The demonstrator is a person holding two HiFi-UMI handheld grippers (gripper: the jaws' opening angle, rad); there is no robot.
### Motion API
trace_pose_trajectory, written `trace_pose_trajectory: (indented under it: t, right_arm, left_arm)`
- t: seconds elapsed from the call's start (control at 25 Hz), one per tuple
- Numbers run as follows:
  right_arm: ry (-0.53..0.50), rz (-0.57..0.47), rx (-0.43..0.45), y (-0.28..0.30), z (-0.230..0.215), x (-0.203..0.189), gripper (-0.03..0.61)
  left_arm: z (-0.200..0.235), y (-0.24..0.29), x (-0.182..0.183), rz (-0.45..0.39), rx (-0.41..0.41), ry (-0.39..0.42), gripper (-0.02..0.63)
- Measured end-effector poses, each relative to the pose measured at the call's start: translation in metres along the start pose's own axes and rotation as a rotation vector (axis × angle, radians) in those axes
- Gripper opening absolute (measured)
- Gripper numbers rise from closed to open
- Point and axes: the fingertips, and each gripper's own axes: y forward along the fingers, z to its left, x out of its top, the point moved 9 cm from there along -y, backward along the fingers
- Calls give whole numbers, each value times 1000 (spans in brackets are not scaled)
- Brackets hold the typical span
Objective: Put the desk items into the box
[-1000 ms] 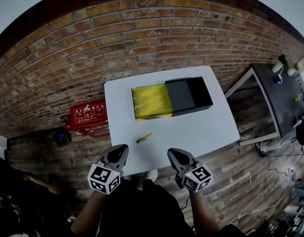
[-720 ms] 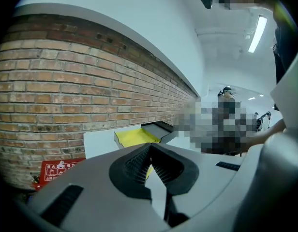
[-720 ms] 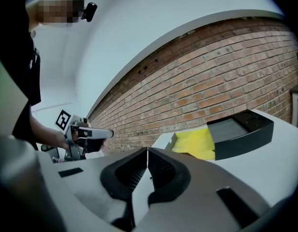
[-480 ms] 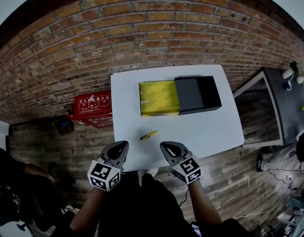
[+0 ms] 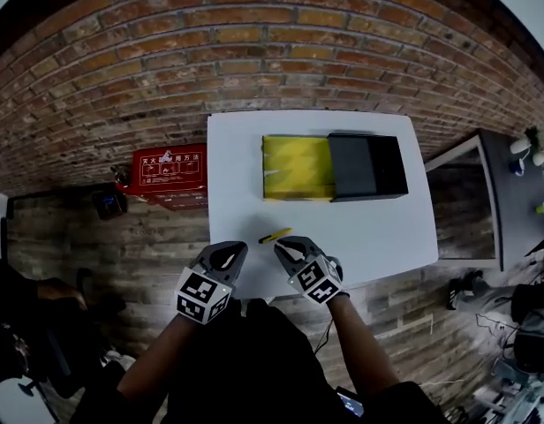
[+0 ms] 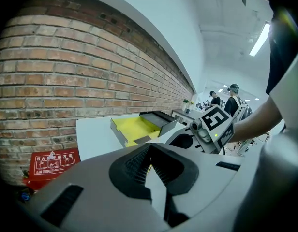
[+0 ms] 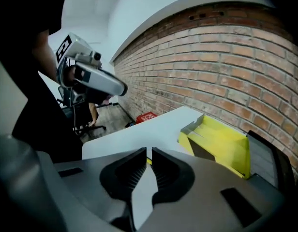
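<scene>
Progress nil: yellow pen (image 5: pixel 275 236) loose on tabletop (image 5: pixel 378 237), at seven o'clock from open box (image 5: pixel 298 170), not yet grasped; right hand-held gripper (image 5: pixel 285 251) just short of it, closed, empty; left hand-held gripper (image 5: pixel 228 254) likewise closed.

Left gripper (image 6: pixel 150 146), fingers (image 6: pixel 132 167) together, faces the open yellow box (image 6: pixel 132 127).

I see a red-brown brick wall (image 5: pixel 254 51) behind the white rectangular table (image 5: pixel 360 228). Grey wood-plank floor (image 5: pixel 157 246) lies under it, a dark desk (image 5: pixel 510 193) beside it.
</scene>
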Motion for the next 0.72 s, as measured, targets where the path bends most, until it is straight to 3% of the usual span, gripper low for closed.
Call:
trace_pose_trajectory:
  t: [0.28,0.72]
  right_arm:
    - [-72,97,67,34,-1,-1,29]
    - [-184,209,145,60,-8,-8,118]
  left_arm:
    - [11,10,-9,23,-23,-1,14]
    - [34,25,-20,76,-8,-45,14]
